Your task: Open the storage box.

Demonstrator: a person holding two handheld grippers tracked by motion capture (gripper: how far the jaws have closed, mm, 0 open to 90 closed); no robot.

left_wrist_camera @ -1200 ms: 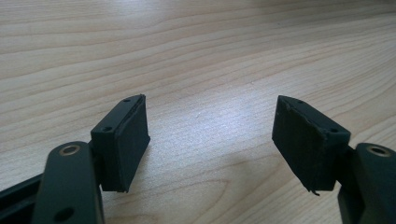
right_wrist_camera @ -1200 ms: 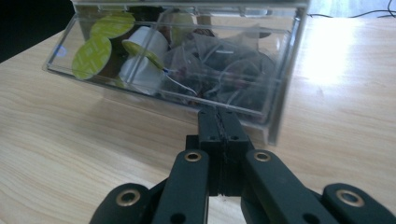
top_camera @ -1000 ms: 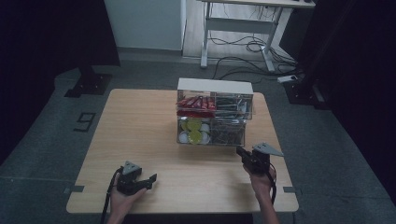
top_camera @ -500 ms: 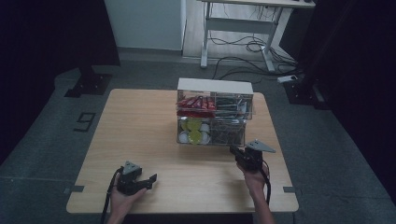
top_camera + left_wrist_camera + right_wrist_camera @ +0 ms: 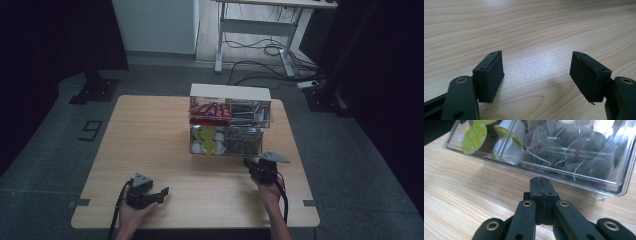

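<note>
A clear plastic organizer [image 5: 227, 127] with two tiers stands on the far middle of the wooden table [image 5: 150, 135]. Its upper tier holds red packets [image 5: 209, 111] on the left; the lower tier holds round green-lidded capsules [image 5: 209, 140] on the left and a tangle of sheer tea bags [image 5: 574, 147] with strings on the right (their contents look dark through the mesh).

The right gripper [image 5: 252, 166] sits just in front of the organizer's lower right compartment, its jaws pressed flat together with nothing between them; in the right gripper view the closed tips [image 5: 541, 185] lie just short of the clear front wall, not quite touching it.

The left gripper [image 5: 159, 194] rests low over the table's near left part, well apart from the organizer. Its jaws are spread wide, holding nothing, with bare wood grain between the pads [image 5: 491, 72].
</note>
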